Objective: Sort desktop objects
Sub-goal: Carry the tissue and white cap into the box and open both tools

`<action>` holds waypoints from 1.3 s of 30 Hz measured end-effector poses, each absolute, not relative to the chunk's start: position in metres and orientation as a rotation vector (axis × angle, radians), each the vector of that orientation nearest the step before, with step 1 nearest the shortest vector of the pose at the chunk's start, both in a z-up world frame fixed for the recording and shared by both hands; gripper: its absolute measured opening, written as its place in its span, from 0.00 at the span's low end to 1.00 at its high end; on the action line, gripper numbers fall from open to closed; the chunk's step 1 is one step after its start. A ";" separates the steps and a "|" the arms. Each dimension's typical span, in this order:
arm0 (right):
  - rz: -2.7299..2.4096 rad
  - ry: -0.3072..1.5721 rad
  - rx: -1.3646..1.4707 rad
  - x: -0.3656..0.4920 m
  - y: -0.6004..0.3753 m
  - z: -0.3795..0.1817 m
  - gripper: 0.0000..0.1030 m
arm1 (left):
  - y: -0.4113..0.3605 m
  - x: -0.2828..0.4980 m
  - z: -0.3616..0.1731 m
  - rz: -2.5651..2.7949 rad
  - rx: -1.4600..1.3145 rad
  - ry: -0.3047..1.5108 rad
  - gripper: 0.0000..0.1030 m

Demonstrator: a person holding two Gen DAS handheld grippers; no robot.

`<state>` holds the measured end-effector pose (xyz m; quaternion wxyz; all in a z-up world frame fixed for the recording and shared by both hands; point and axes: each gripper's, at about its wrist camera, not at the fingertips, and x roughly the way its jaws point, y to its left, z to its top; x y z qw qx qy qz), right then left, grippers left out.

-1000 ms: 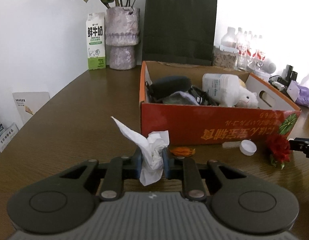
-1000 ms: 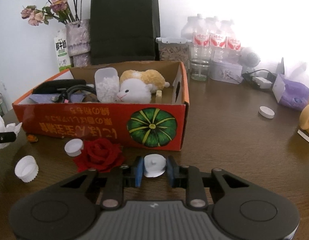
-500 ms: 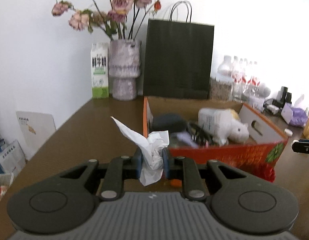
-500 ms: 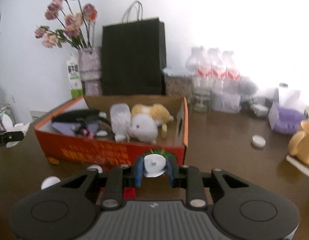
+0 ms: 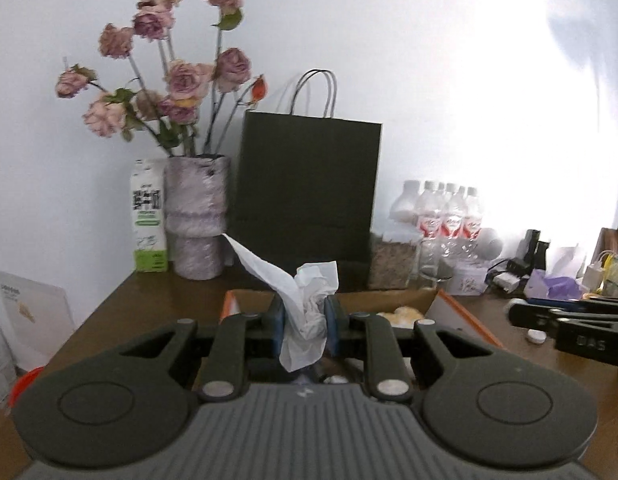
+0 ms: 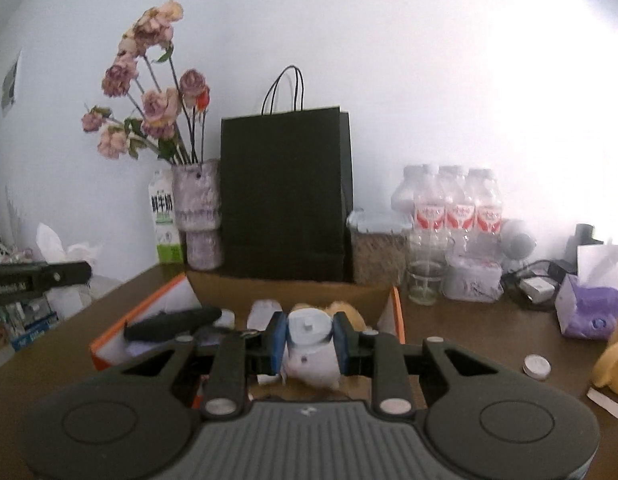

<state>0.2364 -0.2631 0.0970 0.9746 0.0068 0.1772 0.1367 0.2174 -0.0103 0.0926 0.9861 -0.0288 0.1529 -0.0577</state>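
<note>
The left tool (image 5: 305,322) is clamped on a tissue (image 5: 307,300) and the right tool (image 6: 309,340) on a white cap (image 6: 307,326), both at lower centre above the box (image 6: 149,312). The box already holds a plush (image 6: 313,360) and more; judging by this, both pieces remain to be dropped, and another cap (image 6: 536,365) lies on the worktop (image 6: 469,332) at lower right.

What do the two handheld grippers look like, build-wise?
Both match: the left gripper and right gripper have a grey ribbed body, two round black discs at the sides, black linkage bars with silver pins, and blue pads on the fingers. White lettering shows on one's side, too blurred to read. No cables or sleeves visible.
</note>
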 end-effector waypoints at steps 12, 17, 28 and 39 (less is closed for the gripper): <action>0.276 0.346 0.048 0.289 -0.247 0.102 0.23 | -0.047 0.267 0.084 -0.154 -0.081 0.332 0.20; 0.256 0.409 0.036 0.315 -0.249 0.082 0.23 | -0.052 0.293 0.069 -0.155 -0.050 0.392 0.20; 0.221 0.542 -0.016 0.345 -0.253 0.035 0.23 | -0.052 0.325 0.032 -0.156 0.005 0.521 0.20; 0.212 0.594 -0.053 0.350 -0.252 0.018 0.23 | -0.060 0.335 0.009 -0.179 0.062 0.587 0.20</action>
